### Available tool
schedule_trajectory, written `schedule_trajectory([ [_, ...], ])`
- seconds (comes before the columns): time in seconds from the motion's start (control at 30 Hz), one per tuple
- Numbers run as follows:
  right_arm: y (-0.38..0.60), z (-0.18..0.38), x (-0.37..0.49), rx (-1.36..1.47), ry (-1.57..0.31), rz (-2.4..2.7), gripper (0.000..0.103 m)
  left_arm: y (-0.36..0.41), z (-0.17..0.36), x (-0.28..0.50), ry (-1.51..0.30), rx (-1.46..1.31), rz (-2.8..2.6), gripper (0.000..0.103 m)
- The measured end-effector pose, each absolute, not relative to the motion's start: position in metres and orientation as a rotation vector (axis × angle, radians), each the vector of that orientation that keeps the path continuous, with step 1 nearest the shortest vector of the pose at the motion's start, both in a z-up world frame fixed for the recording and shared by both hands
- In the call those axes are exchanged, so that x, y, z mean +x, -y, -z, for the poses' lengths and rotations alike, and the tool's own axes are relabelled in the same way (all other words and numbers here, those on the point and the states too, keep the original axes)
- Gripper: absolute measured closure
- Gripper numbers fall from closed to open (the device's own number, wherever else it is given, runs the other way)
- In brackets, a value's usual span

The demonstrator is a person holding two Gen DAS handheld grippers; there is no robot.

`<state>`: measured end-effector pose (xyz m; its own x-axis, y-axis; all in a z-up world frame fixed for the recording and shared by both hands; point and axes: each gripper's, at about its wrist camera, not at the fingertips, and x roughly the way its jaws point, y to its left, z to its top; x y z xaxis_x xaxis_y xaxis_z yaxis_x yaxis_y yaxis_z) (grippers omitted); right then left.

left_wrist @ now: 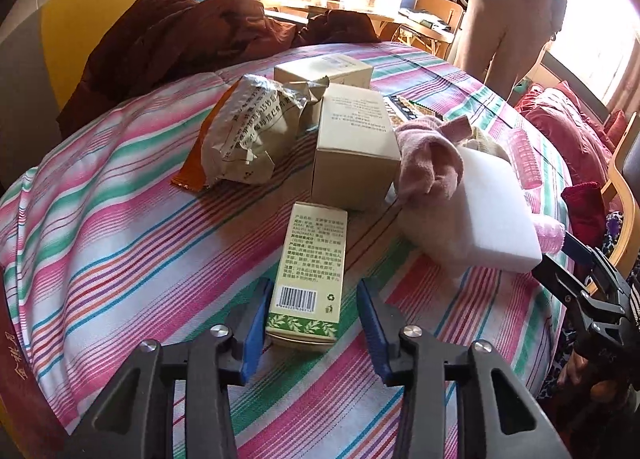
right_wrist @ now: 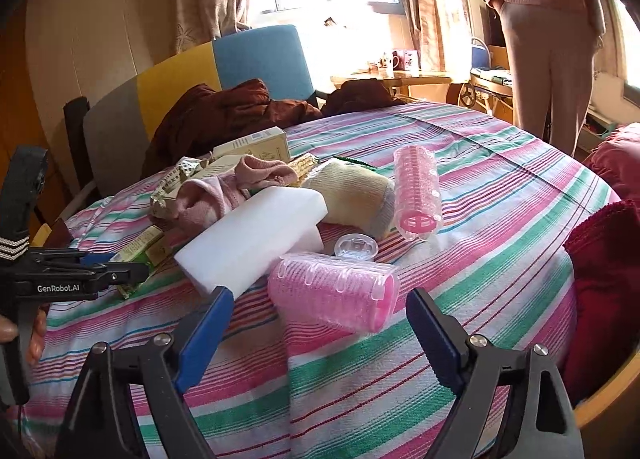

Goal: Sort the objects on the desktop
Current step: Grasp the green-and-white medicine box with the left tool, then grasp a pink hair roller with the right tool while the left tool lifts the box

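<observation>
Mixed objects heaped on the striped bench, with both tongs spread over separate items.

The tall cream carton with a green leaf band and barcode (left_wrist: pixel 306 279) is seen lying flat straight ahead of the left tongs (left_wrist: pixel 310 323), its long axis running away between the blue pads, its near end framed by them without visible contact. The right tongs (right_wrist: pixel 320 335), spread wider and holding nothing, are pointed at the pink ridged plastic hair roller (right_wrist: pixel 334 291), which lies crosswise just ahead. A white foam block (right_wrist: pixel 252 239) rests between both, against the pink sock (right_wrist: pixel 208 199). Sorted groups cannot be made out.
</observation>
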<state>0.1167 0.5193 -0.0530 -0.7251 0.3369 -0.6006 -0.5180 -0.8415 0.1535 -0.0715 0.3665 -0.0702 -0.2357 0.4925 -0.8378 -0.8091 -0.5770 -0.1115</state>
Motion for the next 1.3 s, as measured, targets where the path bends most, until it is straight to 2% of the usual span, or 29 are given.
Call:
schedule_trajectory([
  [0.1, -0.520, 0.053, 0.115, -0.774, -0.415, -2.503, 0.020, -0.365, 0.074, -0.070, -0.446, -1.123, -1.915, 0.071],
  [0.3, -0.520, 0.052, 0.108, -0.778, -0.378, -2.496, 0.020, -0.356, 0.074, -0.065, -0.425, -1.121, -1.918, 0.073],
  [0.4, -0.519, 0.053, 0.106, -0.797, -0.321, -2.472, 0.035, -0.351, 0.074, -0.062, -0.415, -1.122, -1.922, 0.073],
  [0.53, -0.522, 0.052, 0.111, -0.796, -0.327, -2.477, 0.038, -0.344, 0.074, -0.058, -0.402, -1.123, -1.926, 0.073],
  [0.9, -0.517, 0.051, 0.125, -0.849, -0.319, -2.510, 0.038, -0.313, 0.072, -0.031, -0.388, -1.131, -1.946, 0.073],
  [1.0, -0.520, 0.052, 0.126, -0.842, -0.373, -2.511, 0.034, -0.312, 0.072, -0.026, -0.395, -1.127, -1.946, 0.072],
  [1.03, -0.521, 0.052, 0.126, -0.844, -0.392, -2.510, 0.026, -0.313, 0.072, -0.026, -0.394, -1.127, -1.946, 0.072],
  [1.13, -0.521, 0.051, 0.125, -0.831, -0.406, -2.489, 0.019, -0.316, 0.072, -0.027, -0.384, -1.129, -1.945, 0.068],
  [1.3, -0.519, 0.049, 0.117, -0.830, -0.364, -2.455, 0.019, -0.316, 0.071, -0.028, -0.378, -1.131, -1.946, 0.067],
])
